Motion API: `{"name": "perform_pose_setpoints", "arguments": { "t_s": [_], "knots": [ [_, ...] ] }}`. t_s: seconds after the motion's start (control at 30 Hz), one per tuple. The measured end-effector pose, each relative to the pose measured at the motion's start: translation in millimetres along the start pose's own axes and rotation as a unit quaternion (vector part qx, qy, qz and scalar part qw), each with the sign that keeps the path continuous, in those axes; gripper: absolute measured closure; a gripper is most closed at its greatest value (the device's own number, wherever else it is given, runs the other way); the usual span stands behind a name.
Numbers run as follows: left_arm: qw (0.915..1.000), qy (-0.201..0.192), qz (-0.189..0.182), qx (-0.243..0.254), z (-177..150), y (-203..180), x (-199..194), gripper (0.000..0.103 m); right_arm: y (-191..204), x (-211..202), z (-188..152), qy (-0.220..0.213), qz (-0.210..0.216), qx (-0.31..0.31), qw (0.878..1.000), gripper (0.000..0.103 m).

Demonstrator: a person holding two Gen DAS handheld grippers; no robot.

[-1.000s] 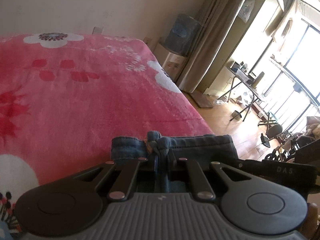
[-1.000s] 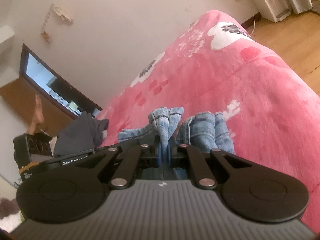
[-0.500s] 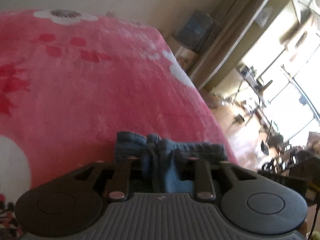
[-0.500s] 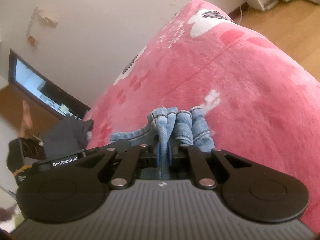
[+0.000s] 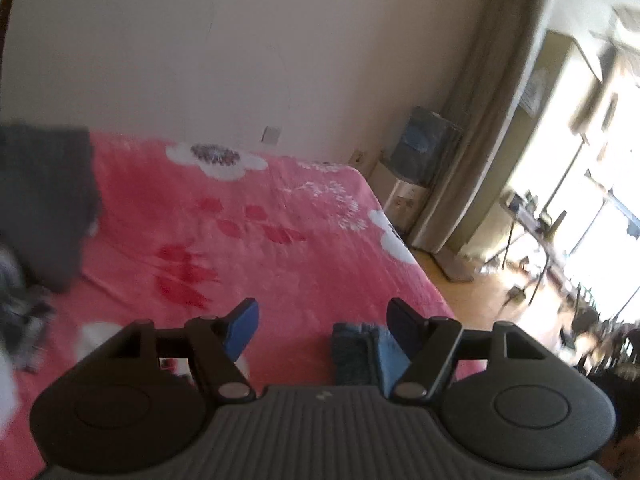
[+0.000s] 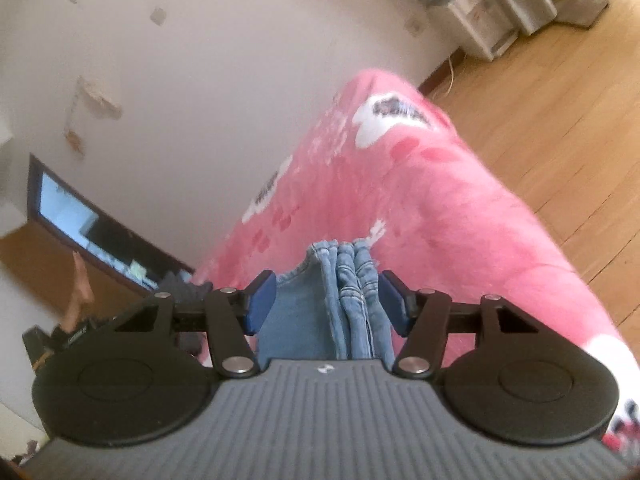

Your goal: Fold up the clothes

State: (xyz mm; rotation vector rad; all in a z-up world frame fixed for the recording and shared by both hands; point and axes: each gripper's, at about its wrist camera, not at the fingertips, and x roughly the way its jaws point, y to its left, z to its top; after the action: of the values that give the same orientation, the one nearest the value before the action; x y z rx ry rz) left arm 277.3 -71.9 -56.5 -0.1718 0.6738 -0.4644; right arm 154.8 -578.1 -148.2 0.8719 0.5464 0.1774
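Both tools are seen spread open, gripping nothing: the left tool [image 5: 322, 320] and right tool [image 6: 328, 300]. The bunched denim garment [image 6: 344, 300] lies near the pink bed blanket's [image 6: 420, 208] right edge. A release or a re-grasp fits equally.

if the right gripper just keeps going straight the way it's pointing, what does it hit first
Most likely the jeans: the open right gripper has the bunched denim lying between its fingers, right ahead. Beyond that comes the pink blanket. Depth is hard to judge in this view.
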Motion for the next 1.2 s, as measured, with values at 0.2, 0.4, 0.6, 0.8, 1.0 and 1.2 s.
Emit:
{"name": "perform_pose_setpoints", "arguments": {
  "t_s": [0.2, 0.4, 0.6, 0.8, 1.0, 1.2],
  "knots": [
    [0.9923, 0.064, -0.051, 0.093, -80.9, -40.9, -50.0, 0.029, 22.3, -75.6, -31.0, 0.008, 0.000, -0.029, 1.000, 0.047],
    [0.9664, 0.142, -0.123, 0.176, -183.7, -82.6, -87.9, 0.030, 38.4, -126.9, -112.8, 0.088, -0.006, -0.088, 0.992, 0.047],
    [0.9386, 0.161, -0.169, 0.254, -265.0, -111.5, -107.8, 0.031, 27.4, -147.8, -189.1, 0.145, -0.015, -0.088, 0.985, 0.047],
    [0.9442, 0.159, -0.143, 0.250, -283.2, -110.3, -94.8, 0.068, 18.3, -146.9, -221.5, 0.141, -0.038, -0.095, 0.985, 0.053],
    [0.9382, 0.182, -0.129, 0.264, -277.6, -108.2, -89.3, 0.092, 19.4, -135.2, -211.8, 0.151, -0.051, -0.103, 0.982, 0.091],
    [0.9343, 0.202, -0.118, 0.269, -280.6, -97.4, -88.5, 0.078, 15.1, -121.7, -219.6, 0.177, -0.107, -0.136, 0.969, 0.079]
  ]
}}
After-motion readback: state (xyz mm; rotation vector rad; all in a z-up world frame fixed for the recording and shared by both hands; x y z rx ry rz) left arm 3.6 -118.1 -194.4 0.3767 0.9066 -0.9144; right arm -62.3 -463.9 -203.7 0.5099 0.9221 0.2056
